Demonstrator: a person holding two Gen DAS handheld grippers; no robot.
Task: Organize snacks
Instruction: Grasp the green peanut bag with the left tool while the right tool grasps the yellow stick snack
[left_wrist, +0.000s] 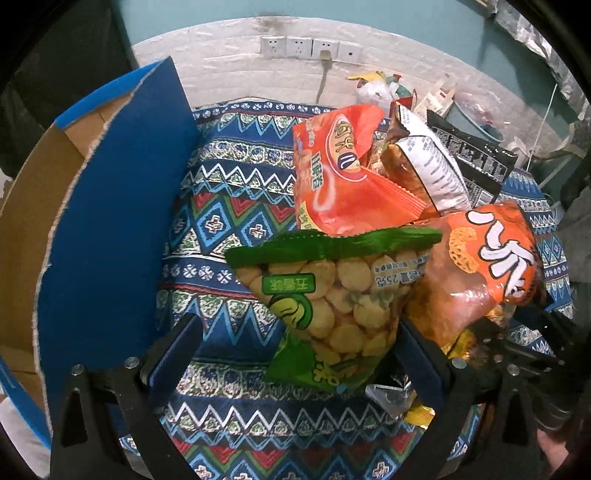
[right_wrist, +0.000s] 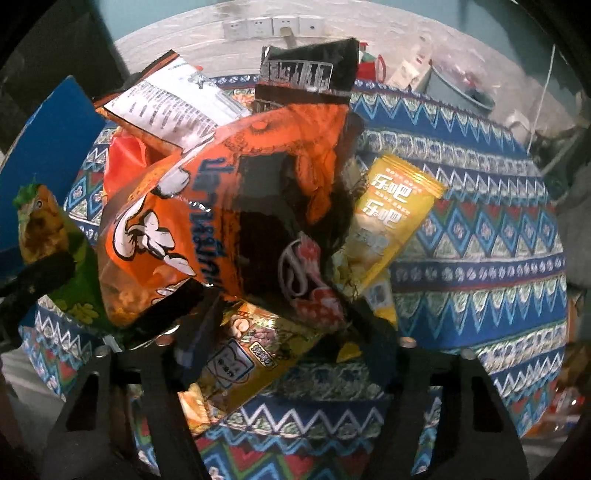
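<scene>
A pile of snack bags lies on a patterned cloth (left_wrist: 229, 206). In the left wrist view my left gripper (left_wrist: 295, 354) is open, its fingers either side of a green bag of round crackers (left_wrist: 332, 306). Beside it lie an orange bag (left_wrist: 343, 177), a silver-backed brown bag (left_wrist: 428, 170) and an orange-brown bag (left_wrist: 480, 266). In the right wrist view my right gripper (right_wrist: 284, 325) stands around that orange-brown bag (right_wrist: 229, 206), whose lower part sits between the fingers; whether they press it is unclear. A yellow bag (right_wrist: 391, 218) and a golden bag (right_wrist: 251, 362) lie under it.
An open blue cardboard box (left_wrist: 110, 221) stands at the left, its flap up beside the pile. A white wall with sockets (left_wrist: 310, 48) is behind. Clutter and a basin (left_wrist: 476, 118) sit at the back right. Bare cloth (right_wrist: 480, 240) lies right of the pile.
</scene>
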